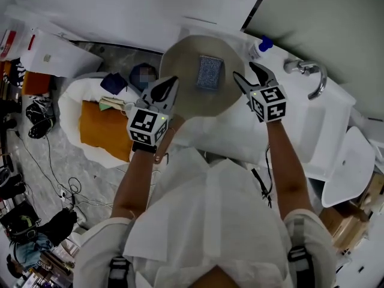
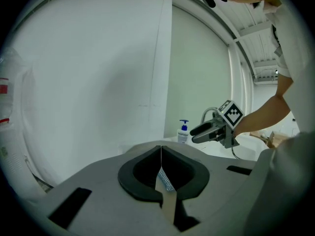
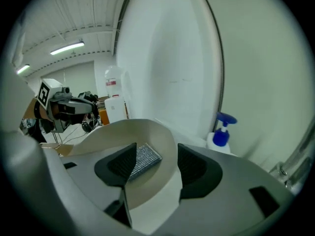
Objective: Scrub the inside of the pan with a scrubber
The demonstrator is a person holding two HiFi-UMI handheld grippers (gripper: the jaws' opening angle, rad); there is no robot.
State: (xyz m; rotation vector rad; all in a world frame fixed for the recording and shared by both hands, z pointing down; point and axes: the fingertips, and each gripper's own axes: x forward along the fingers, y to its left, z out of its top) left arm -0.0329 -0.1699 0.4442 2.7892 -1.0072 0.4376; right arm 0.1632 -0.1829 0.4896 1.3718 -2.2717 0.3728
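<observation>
Reaches both bare forearms (image 1: 137,173) forward, wrists angled slightly down. Clamps the left gripper (image 1: 171,86), jaws shut, on the left edge of the pan (image 1: 191,98); holds the right gripper (image 1: 243,71) just off the right rim, jaws wide apart, gripping nothing. Shows the scrubber (image 1: 210,72) lying loose inside the pan. Hides most of the handle (image 1: 162,143) beneath the left gripper. Leaves scant room rightward before soap bottle (image 1: 259,45) and tap (image 1: 309,71).
</observation>
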